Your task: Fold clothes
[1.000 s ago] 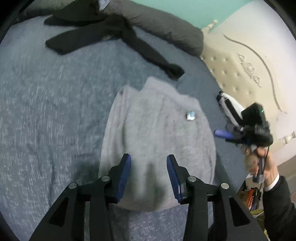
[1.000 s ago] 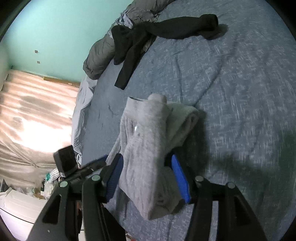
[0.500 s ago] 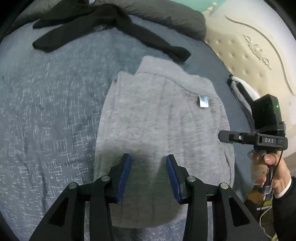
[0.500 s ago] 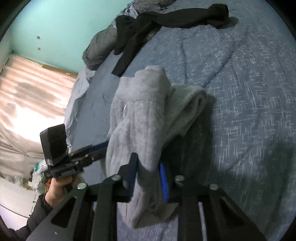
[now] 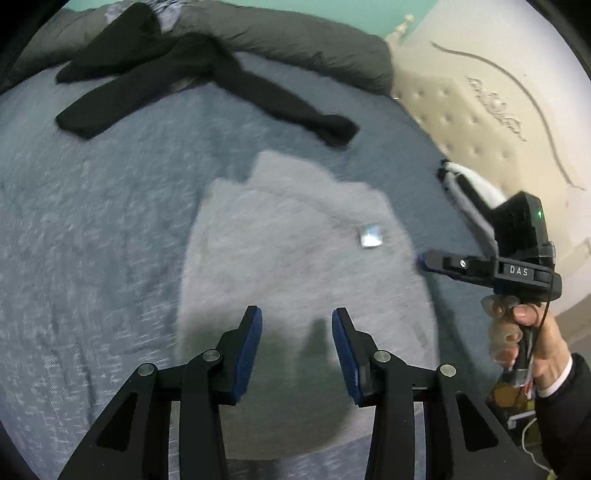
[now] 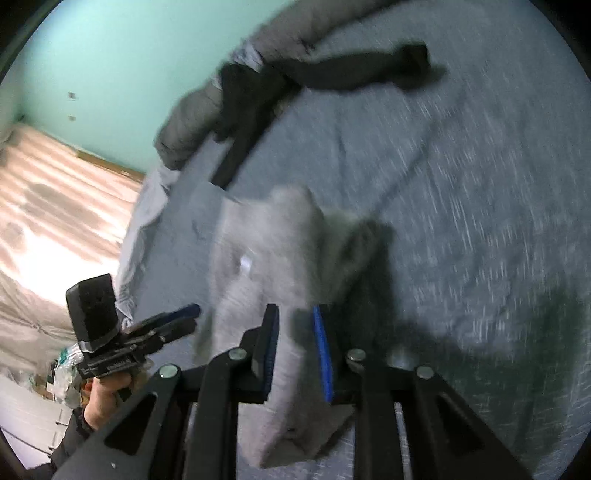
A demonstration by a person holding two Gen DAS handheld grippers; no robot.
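A folded grey sweater (image 5: 295, 258) with a small shiny label (image 5: 371, 236) lies on the blue-grey bedspread (image 5: 92, 240). My left gripper (image 5: 297, 350) hovers open over its near edge, with nothing between the blue pads. The right gripper (image 5: 424, 260), held by a hand (image 5: 535, 343), meets the sweater's right edge. In the right wrist view my right gripper (image 6: 294, 350) is shut on a thick fold of the grey sweater (image 6: 273, 251), which bunches up ahead of the fingers. The left gripper (image 6: 190, 317) shows at the left, just off the cloth.
A black garment (image 5: 203, 85) sprawls at the far side of the bed, partly over a rolled grey duvet (image 5: 295, 33). A cream tufted headboard (image 5: 480, 110) stands to the right, with a black-and-white striped item (image 5: 465, 184) beside it. Beyond the bed's left edge are a teal wall (image 6: 129, 55) and a sunlit floor (image 6: 55, 221).
My right gripper's fingers have closed from wide apart onto the sweater's fold. The left gripper has stayed open above the sweater and has drawn back a little.
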